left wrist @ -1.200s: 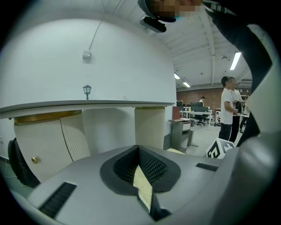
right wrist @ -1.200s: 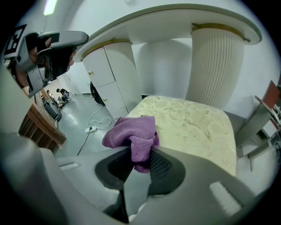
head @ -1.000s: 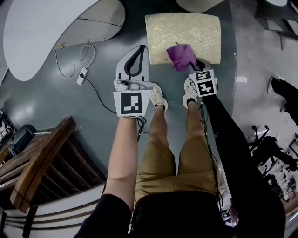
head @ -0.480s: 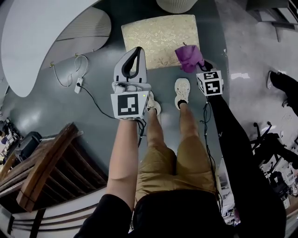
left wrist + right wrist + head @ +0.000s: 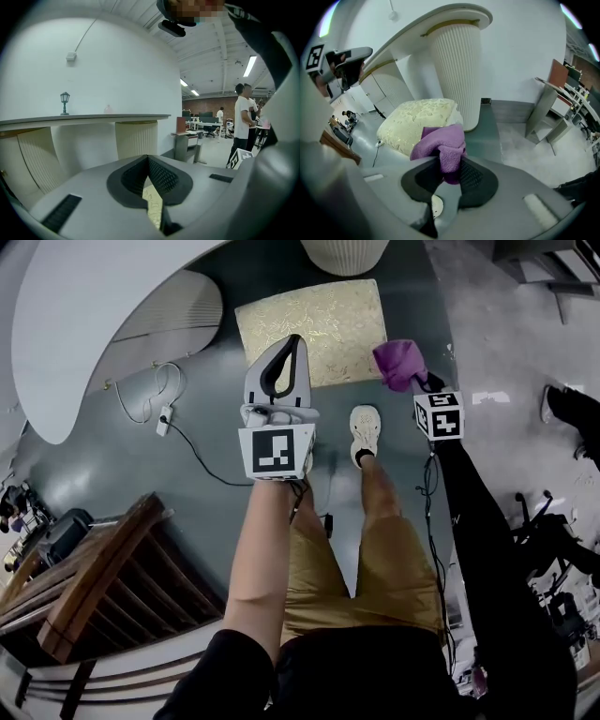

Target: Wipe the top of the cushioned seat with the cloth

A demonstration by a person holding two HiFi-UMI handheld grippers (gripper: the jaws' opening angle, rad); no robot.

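On the grey floor [image 5: 141,484] ahead of the person's feet, we see the cushioned seat [image 5: 314,329], a square pad with a pale gold patterned top, lying just in front of a ribbed white pedestal [image 5: 345,254]. At the seat's near right corner, the right gripper [image 5: 417,382] holds the cloth [image 5: 401,364], a bunched purple towel. In the right gripper view its jaws are clamped on a fold of the cloth [image 5: 443,150], and the rest billows out above the jaws, with the seat [image 5: 417,124] just beyond it. We cannot tell whether the cloth touches the seat. The left gripper [image 5: 293,341] is held out over the seat's near edge, to the left of the cloth. In the left gripper view its jaws meet at the tips with nothing between them, and a sliver of gold pattern shows through the gap behind the tips. A pale shoe [image 5: 364,432] stands on the floor between the two grippers. Off to the left we see a white cable [image 5: 164,413] on the floor, a curved white table [image 5: 84,315] and a wooden chair [image 5: 89,577].
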